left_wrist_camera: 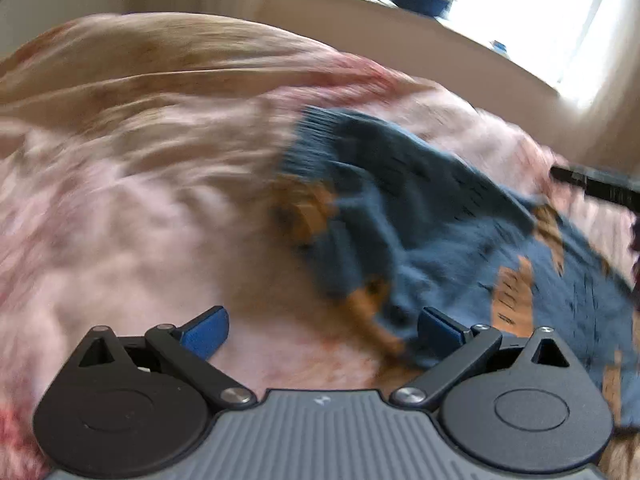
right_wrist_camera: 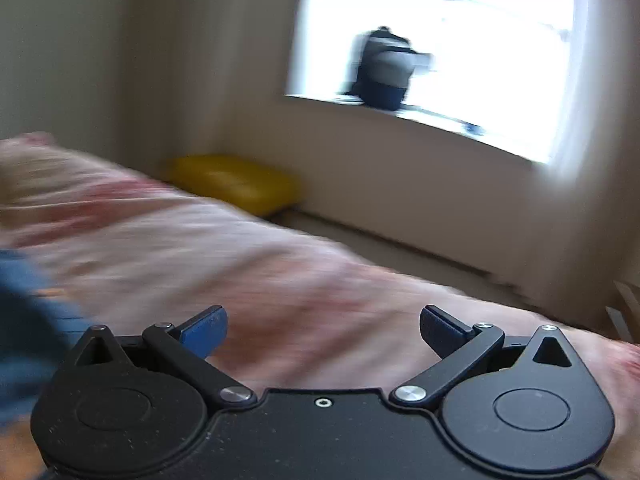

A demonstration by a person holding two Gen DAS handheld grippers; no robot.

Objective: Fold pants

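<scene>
Blue pants [left_wrist_camera: 420, 216] with orange patches lie crumpled near the bed's [left_wrist_camera: 120, 200] right edge, blurred. Left tongs [left_wrist_camera: 322, 330] and right tongs [right_wrist_camera: 323, 330] gape wide, holding nothing.

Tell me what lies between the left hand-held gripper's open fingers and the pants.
Nothing but pink bedspread. In the left wrist view, the left hand-held gripper is open beside the blue pants, whose edge reaches its right finger.
</scene>
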